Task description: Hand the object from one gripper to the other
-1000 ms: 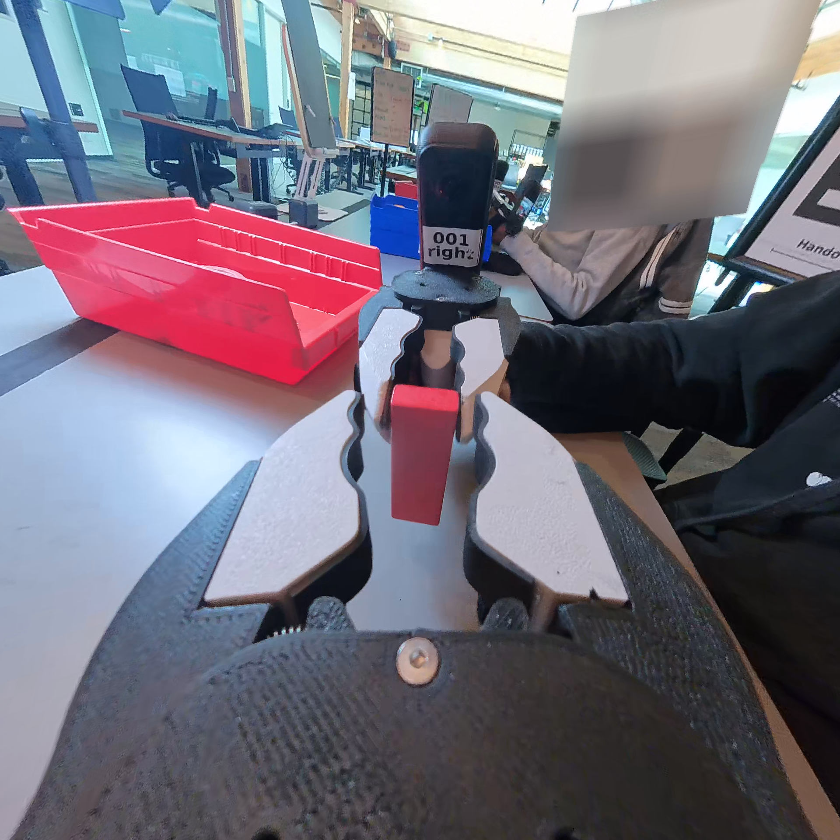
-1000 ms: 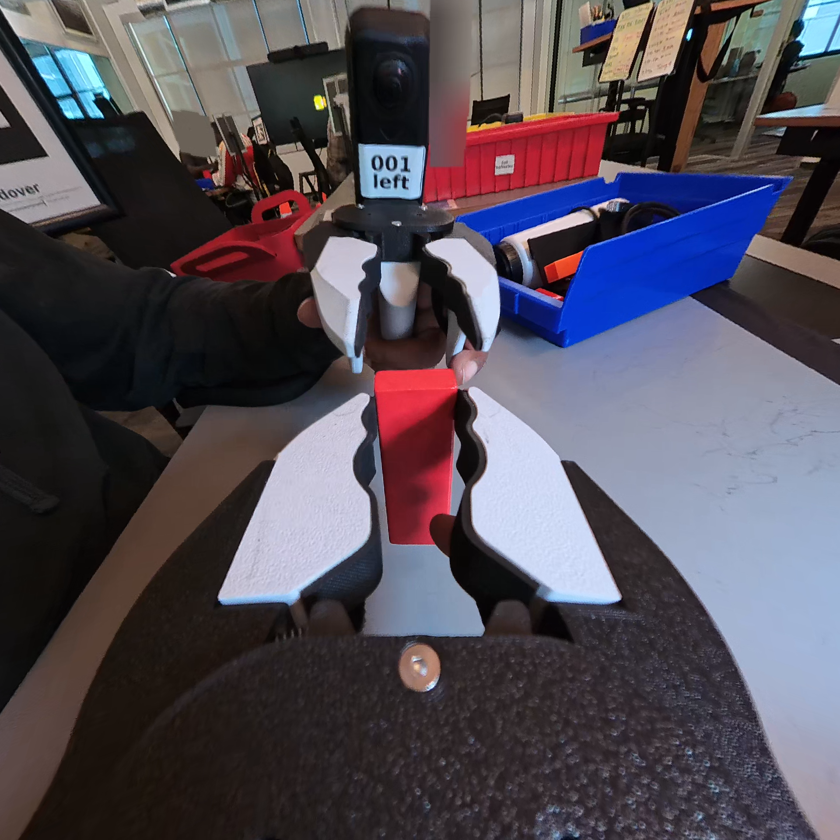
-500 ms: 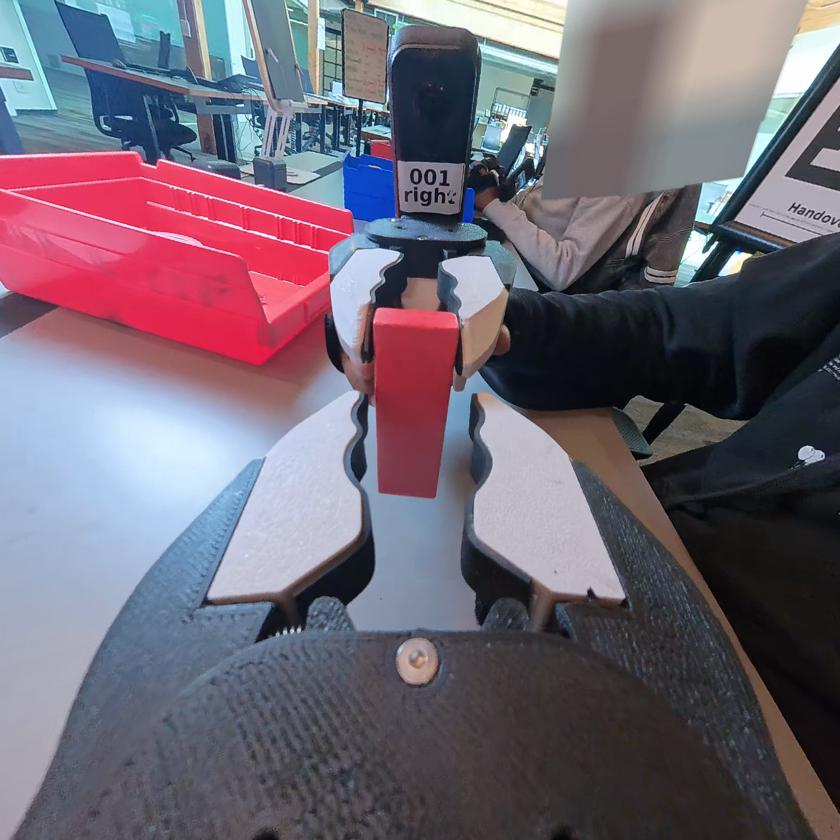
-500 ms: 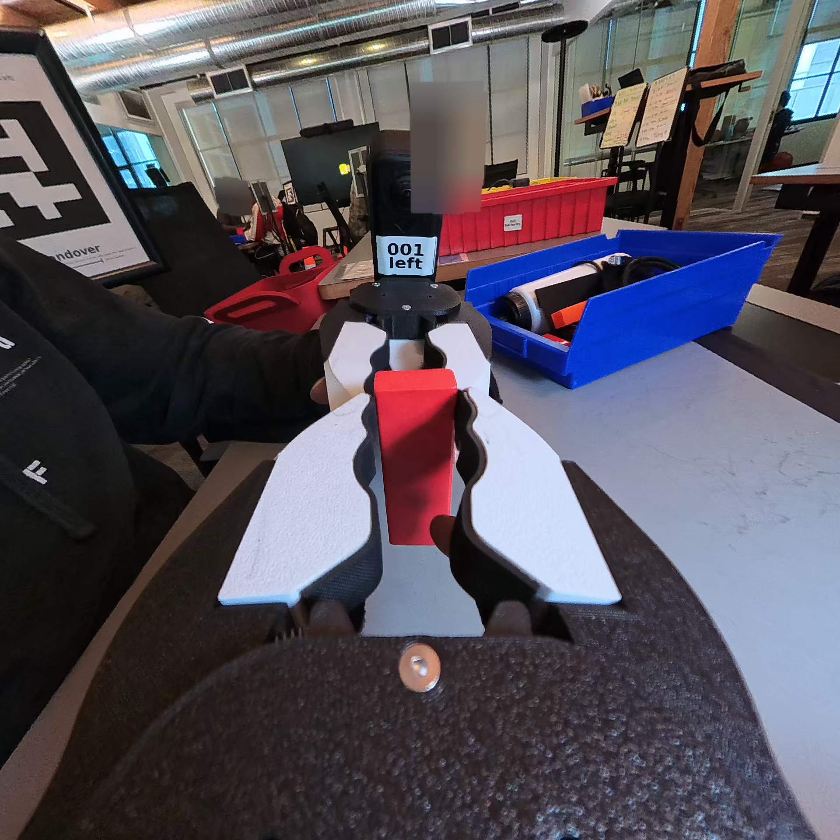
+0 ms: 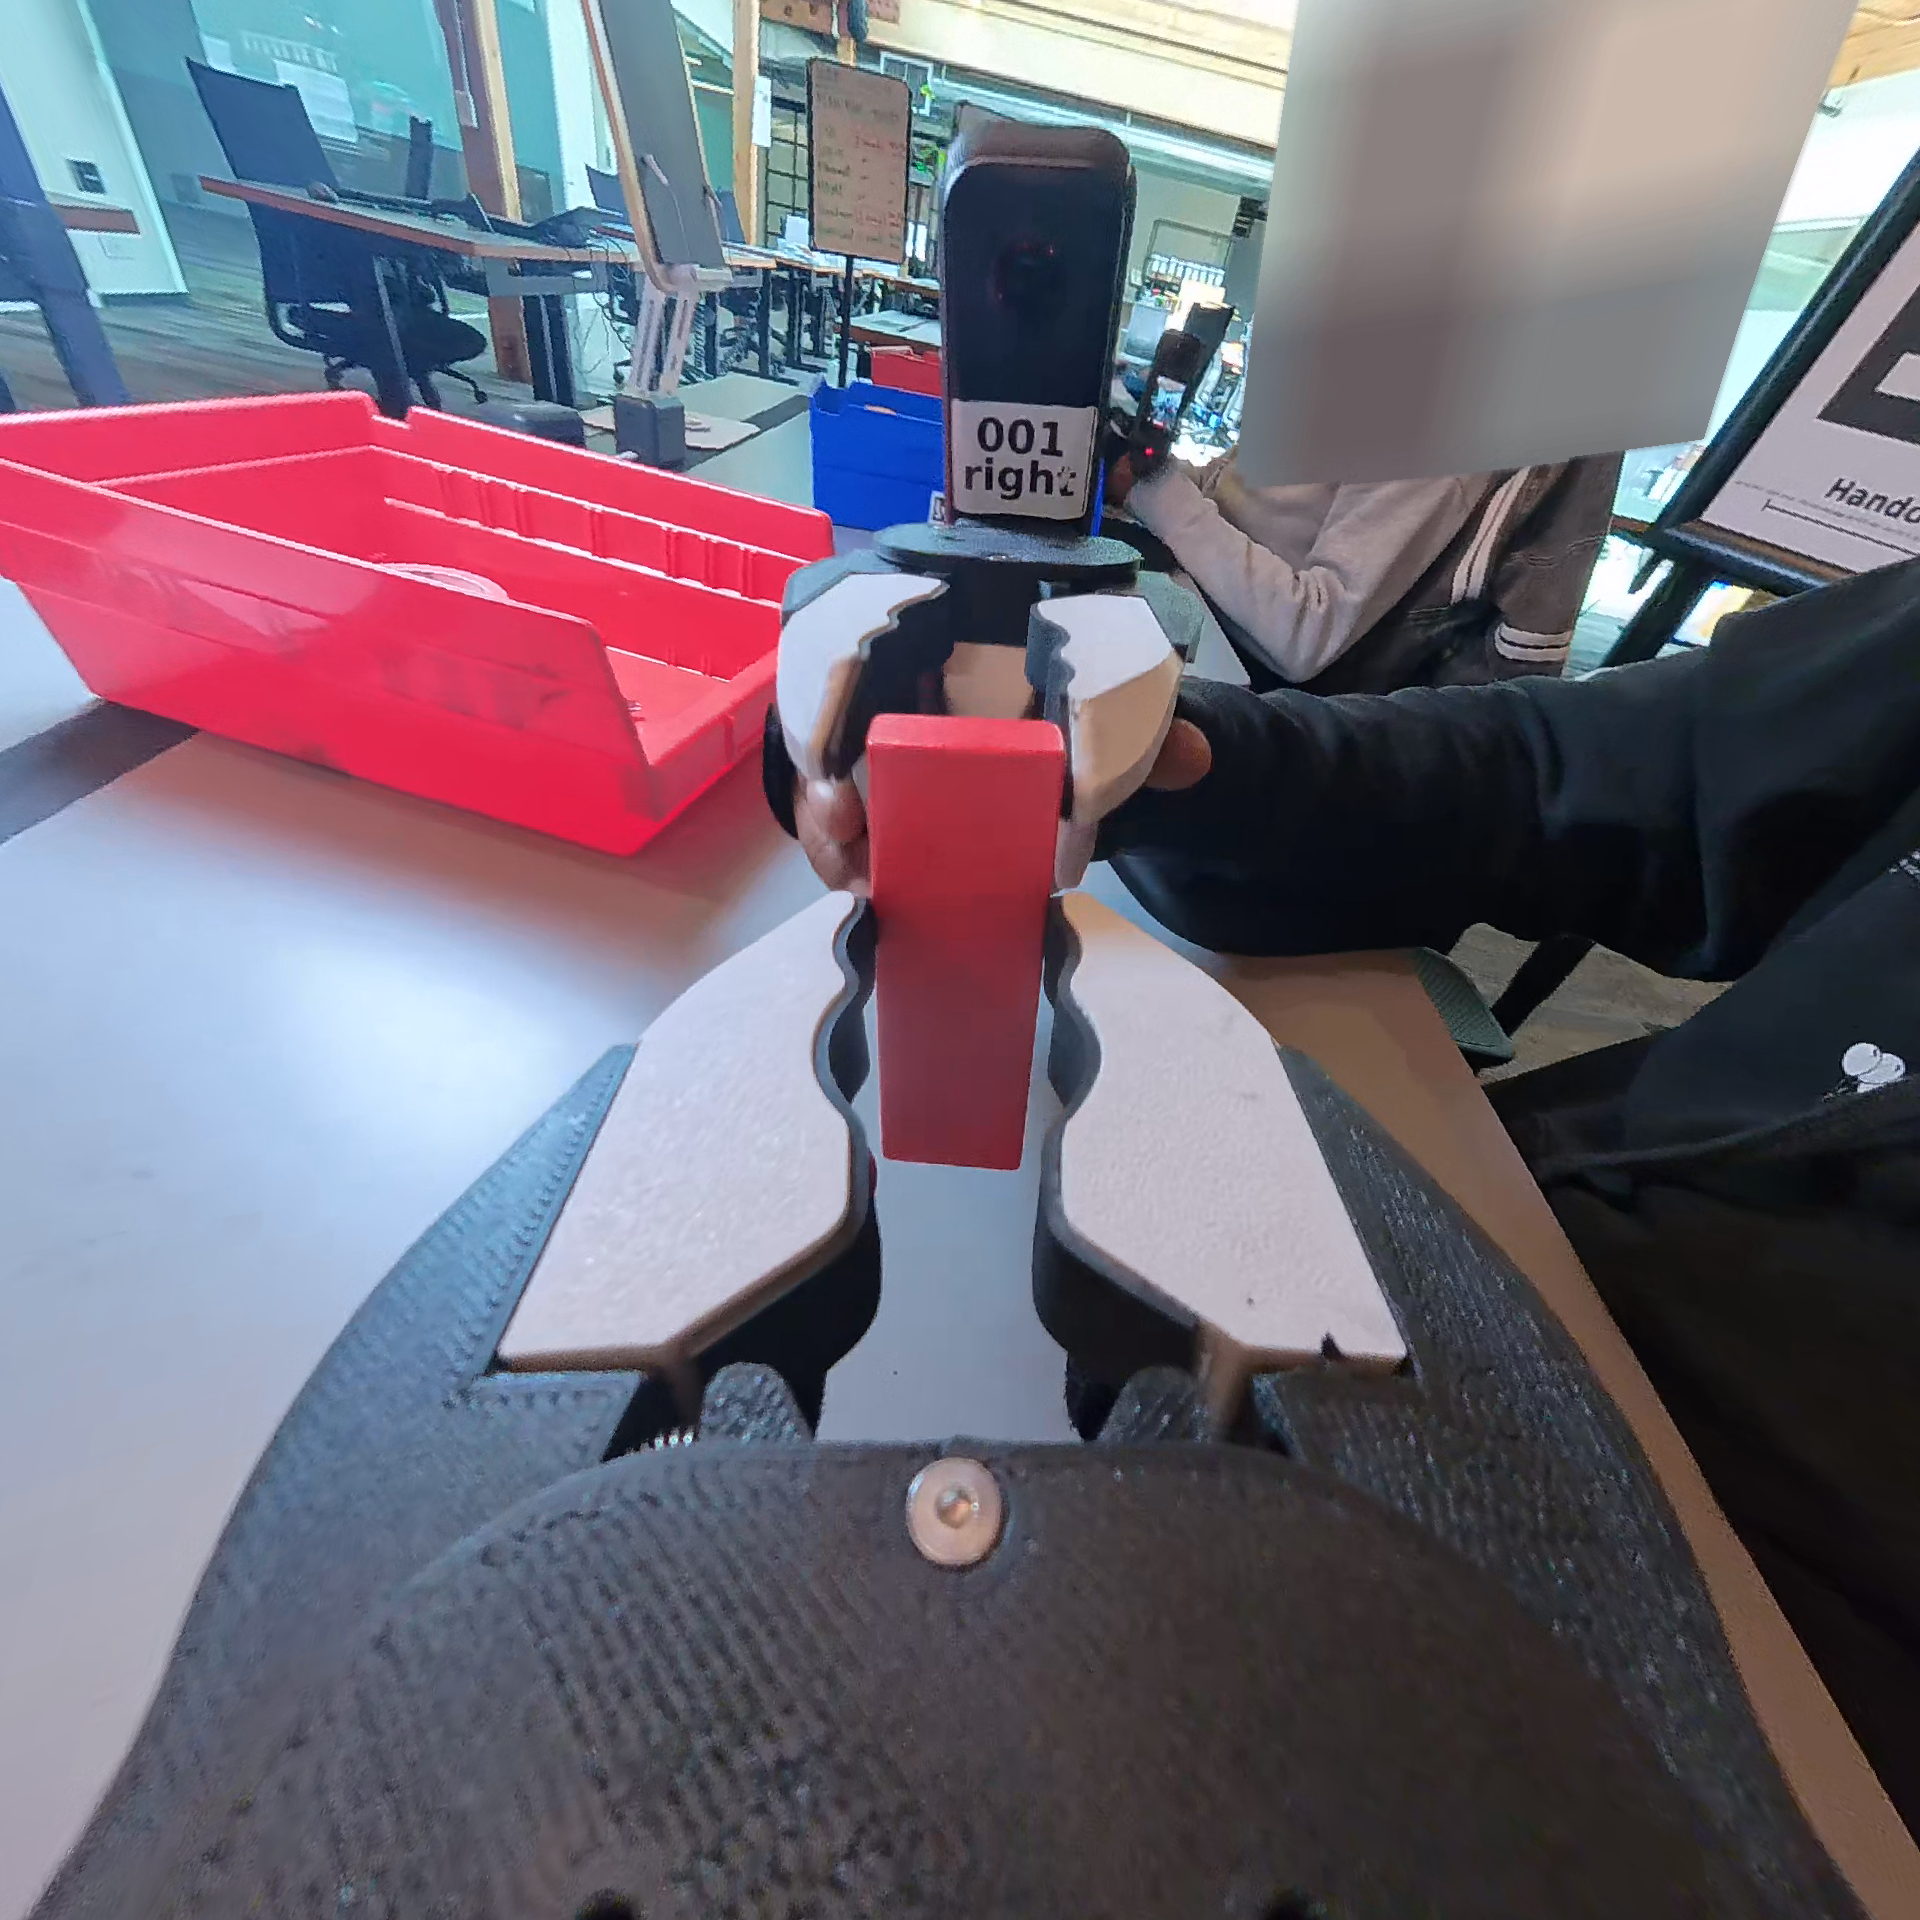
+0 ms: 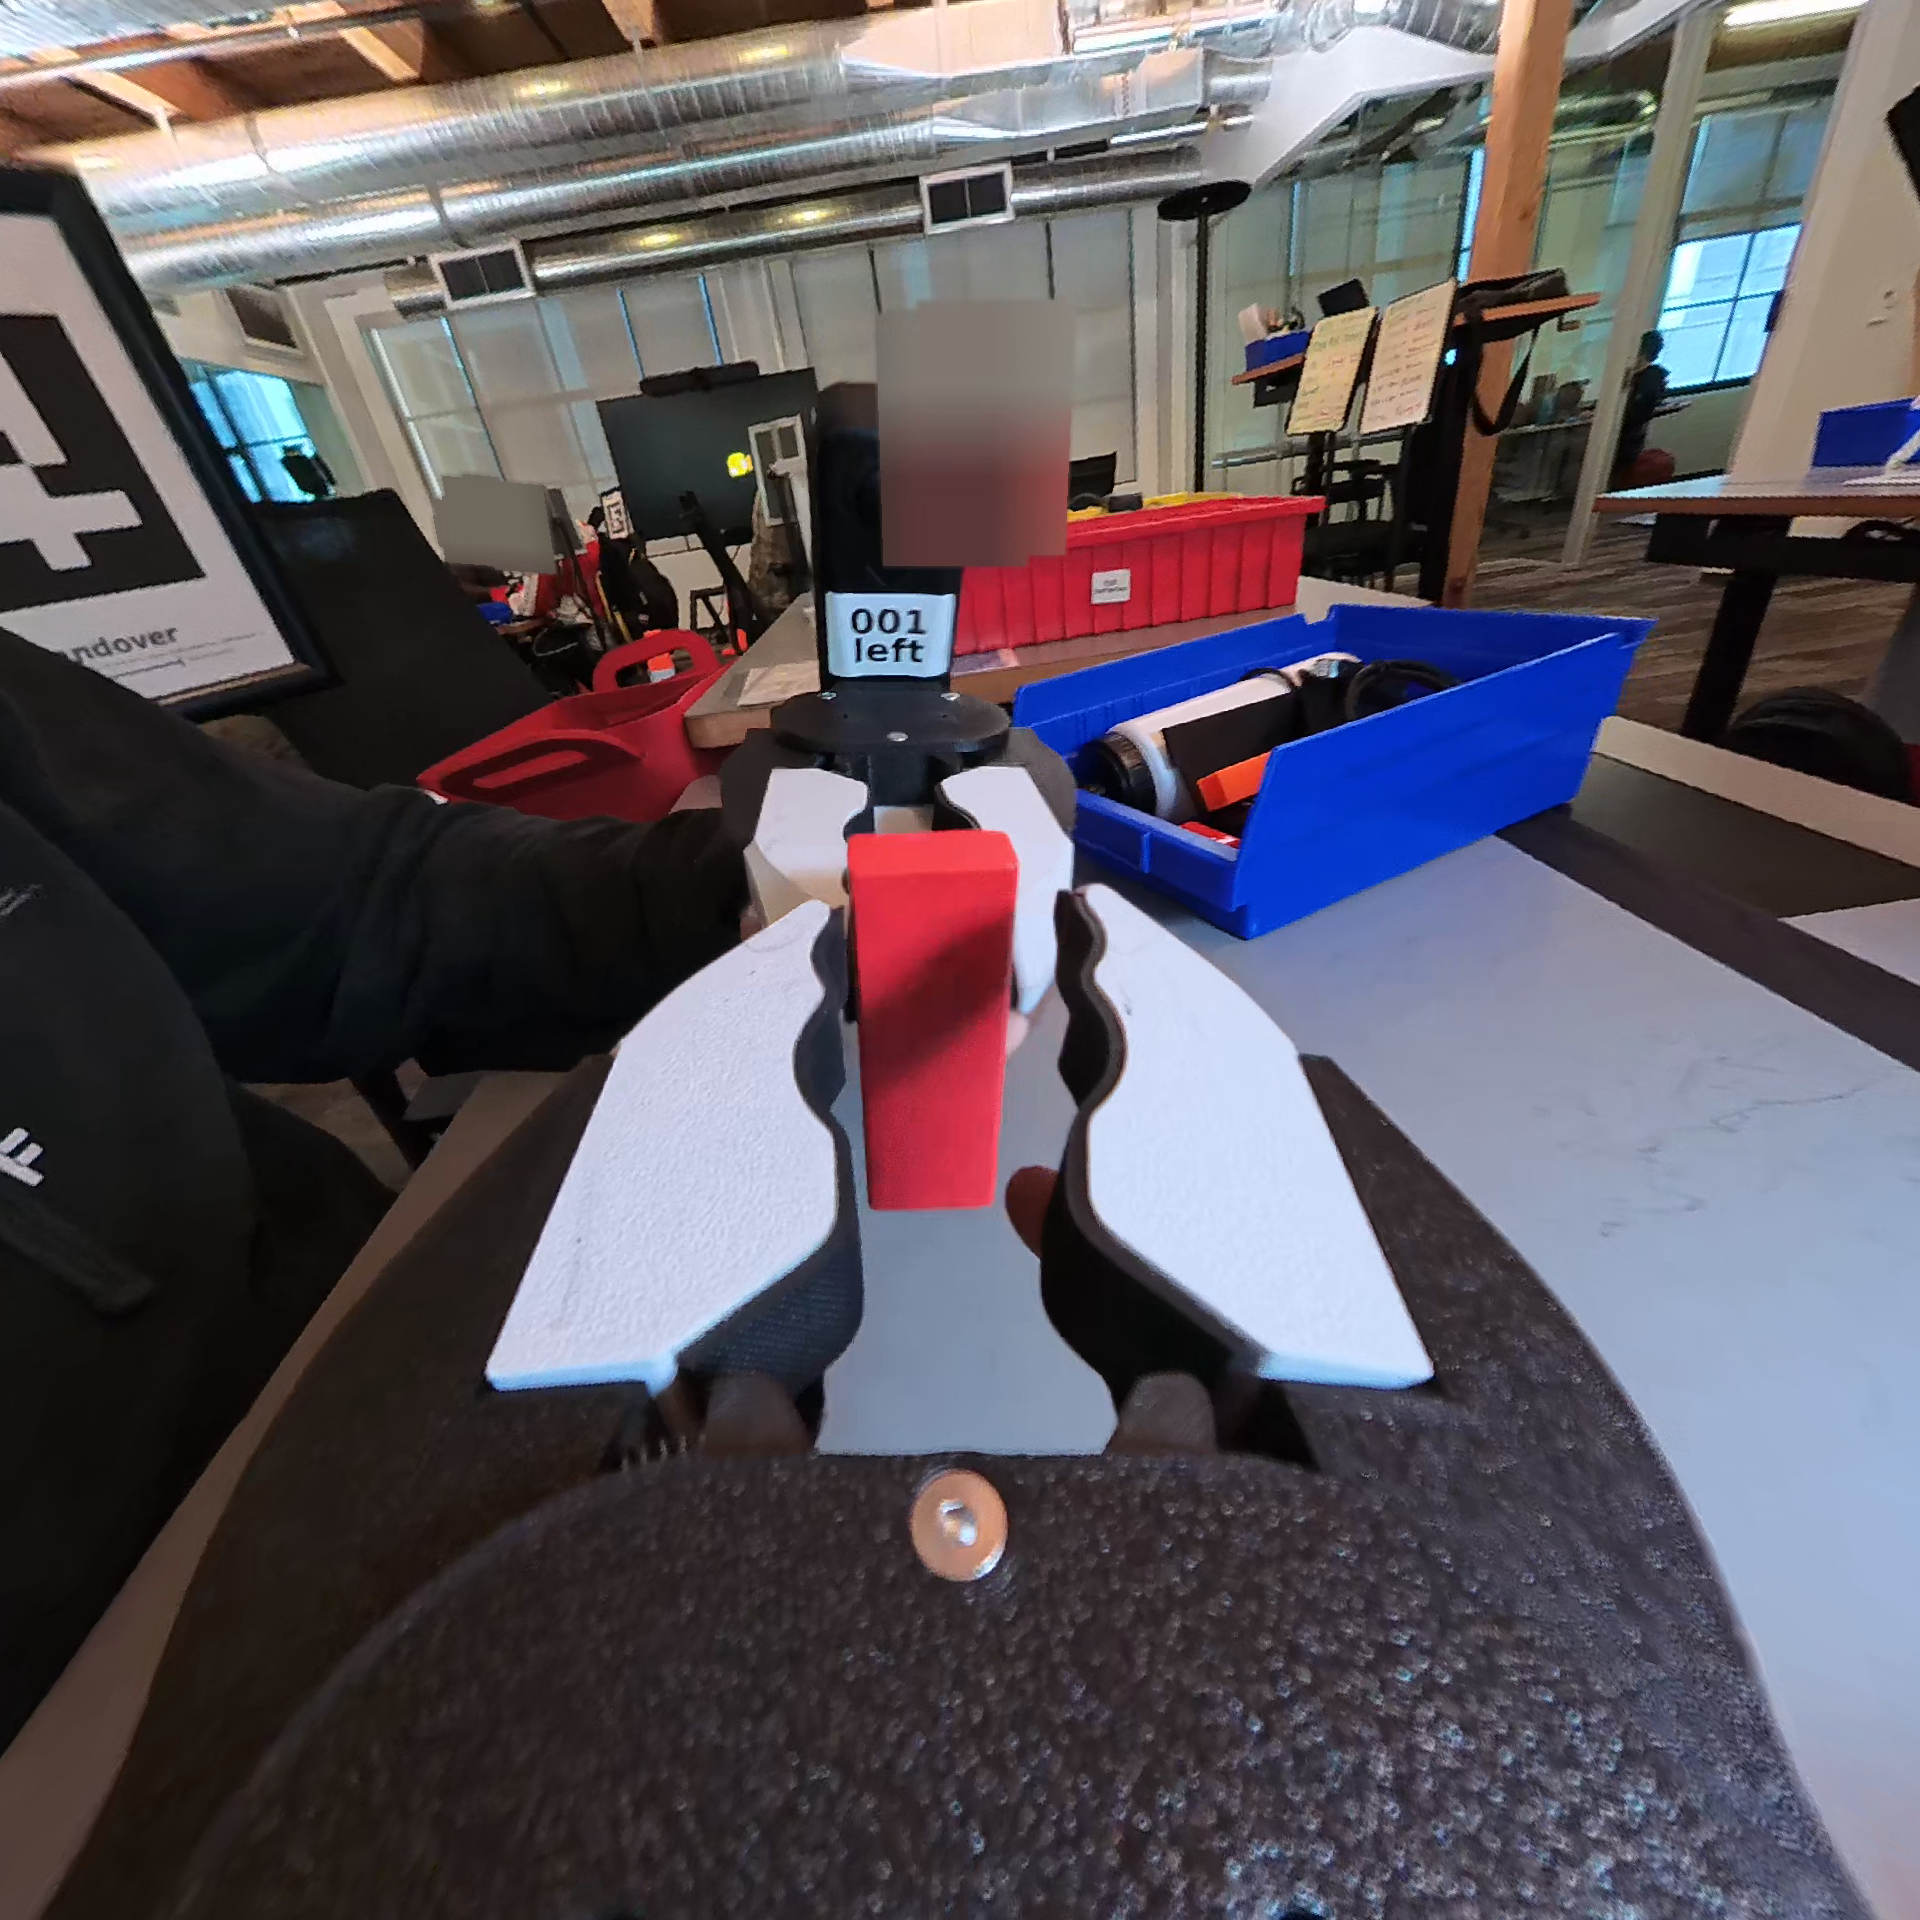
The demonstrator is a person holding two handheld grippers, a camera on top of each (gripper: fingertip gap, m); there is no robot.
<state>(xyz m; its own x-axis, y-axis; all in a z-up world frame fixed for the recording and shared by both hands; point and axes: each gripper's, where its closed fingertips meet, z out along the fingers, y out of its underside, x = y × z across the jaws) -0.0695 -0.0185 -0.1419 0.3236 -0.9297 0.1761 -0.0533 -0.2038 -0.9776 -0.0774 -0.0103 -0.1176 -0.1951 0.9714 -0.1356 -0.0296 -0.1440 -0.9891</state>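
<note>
Bright, even daylight from the tall glass windows (image 6: 1714,322); soft glare on the pale grey tabletop (image 5: 312,1039). Sharp foreground; wide-angle bending toward edges.

To my left a red bin (image 5: 416,623) stands on the grey counter (image 5: 312,1039), with one low open end. To my right a blue bin (image 6: 1403,779) stands on the same counter; inside it lie a white cylinder (image 6: 1195,738), a black piece and something orange. Behind it I see a long red crate (image 6: 1164,582) on another table. A framed sign (image 6: 94,499) with black marks stands near me. Farther back are desks and office chairs (image 5: 343,301).
</note>
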